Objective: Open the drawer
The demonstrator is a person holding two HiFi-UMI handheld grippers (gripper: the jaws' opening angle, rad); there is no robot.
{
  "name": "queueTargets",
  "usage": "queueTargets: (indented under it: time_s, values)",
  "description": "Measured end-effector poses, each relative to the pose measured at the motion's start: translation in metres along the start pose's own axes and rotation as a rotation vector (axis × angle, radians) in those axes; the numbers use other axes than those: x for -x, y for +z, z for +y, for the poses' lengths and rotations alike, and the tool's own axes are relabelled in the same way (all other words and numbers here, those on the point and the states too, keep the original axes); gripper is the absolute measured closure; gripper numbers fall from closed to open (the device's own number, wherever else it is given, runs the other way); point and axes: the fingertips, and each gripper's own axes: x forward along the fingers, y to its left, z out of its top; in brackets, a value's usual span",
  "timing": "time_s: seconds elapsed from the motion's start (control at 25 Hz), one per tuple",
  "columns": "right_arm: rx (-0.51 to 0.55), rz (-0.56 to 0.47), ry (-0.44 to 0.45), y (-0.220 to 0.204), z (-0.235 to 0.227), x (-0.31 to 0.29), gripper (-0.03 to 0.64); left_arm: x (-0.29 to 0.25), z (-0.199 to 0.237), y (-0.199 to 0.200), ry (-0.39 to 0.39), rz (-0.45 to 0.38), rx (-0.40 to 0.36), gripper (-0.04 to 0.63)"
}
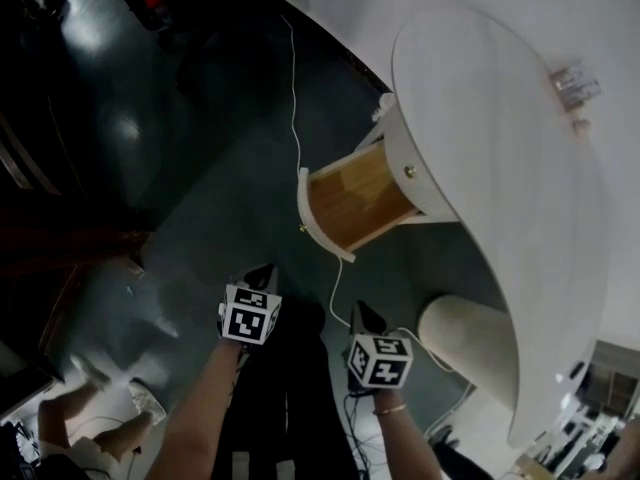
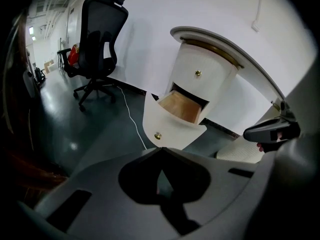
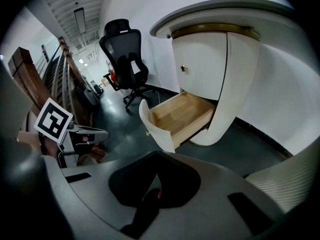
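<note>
Head view: steep look down on a pale, rounded white worktop (image 1: 520,168), and under its edge a curved-front white drawer with a light wooden box (image 1: 355,203), standing well out over the dark grey floor (image 1: 200,168). Already open by the look of it, so little or nothing left of the task. Low in the picture, side by side, the left gripper (image 1: 263,273) and the right gripper (image 1: 362,313), each with a black-and-white marker cube. Both pointed toward the drawer but well apart from it, probably held clear because the pull needs no more from them. Across the floor and past the drawer, a thin white cable (image 1: 295,98).

Left gripper view: jaws together tip to tip, nothing between them. Beyond the tips, the drawer's curved front with a small brass knob (image 2: 158,135) facing the gripper, out of reach. Above it a closed white upper panel (image 2: 192,89) with a knob of its own. Farther off, by the wall, a black mesh office chair (image 2: 100,39). At the right edge, part of the right gripper.

Right gripper view: jaws likewise closed on nothing. Side-on look into the wooden box, with no contents showing. At the left edge, the left gripper's marker cube, level with this one and just as idle.
</note>
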Motion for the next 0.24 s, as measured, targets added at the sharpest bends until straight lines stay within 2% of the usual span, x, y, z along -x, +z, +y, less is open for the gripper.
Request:
queueTargets:
  time_s: [0.24]
  values:
    - [0.003, 0.005, 0.003, -0.0002, 0.0015, -0.0004, 0.614, -0.002, -0.0004, 0.0013, -0.003, 0.0, 0.004, 0.591]
